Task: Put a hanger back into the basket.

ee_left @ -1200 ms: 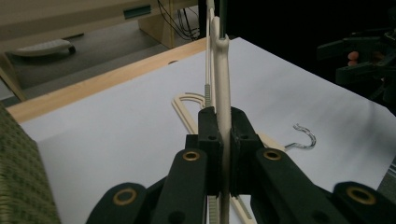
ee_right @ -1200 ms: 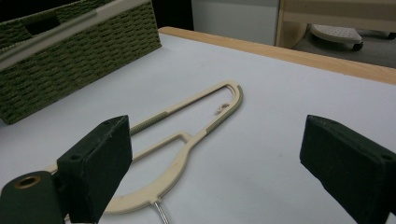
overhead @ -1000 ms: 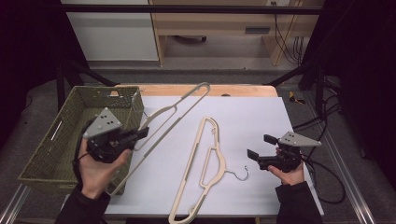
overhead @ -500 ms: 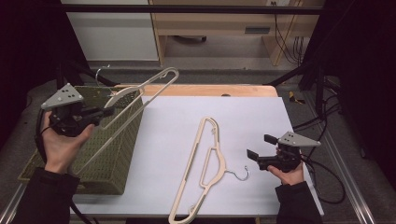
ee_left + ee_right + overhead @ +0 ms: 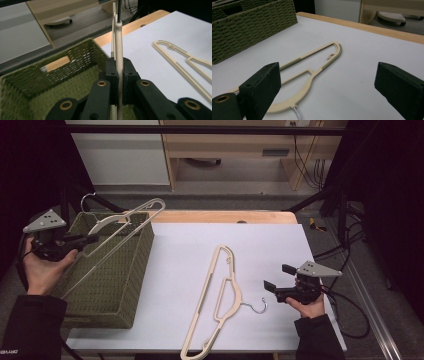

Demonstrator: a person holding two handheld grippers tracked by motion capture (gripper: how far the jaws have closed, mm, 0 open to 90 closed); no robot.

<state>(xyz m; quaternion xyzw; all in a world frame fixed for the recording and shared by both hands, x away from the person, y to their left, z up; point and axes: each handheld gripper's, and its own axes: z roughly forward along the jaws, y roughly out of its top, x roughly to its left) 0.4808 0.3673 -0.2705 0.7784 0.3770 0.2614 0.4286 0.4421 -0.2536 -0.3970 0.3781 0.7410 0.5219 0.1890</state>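
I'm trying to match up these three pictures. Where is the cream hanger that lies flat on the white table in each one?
High view: hanger on the table, centre, lower half.
Left gripper view: its bars at the right edge.
Right gripper view: centre, between the open jaws.
Shared landmark: the green woven basket.

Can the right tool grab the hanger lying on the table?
Probably yes. The right tool is open and sits beside the hanger on the table, with bare white table between them.

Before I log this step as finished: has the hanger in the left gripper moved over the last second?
Yes. The held hanger has swung left, off the white table top, and is now over the green basket.
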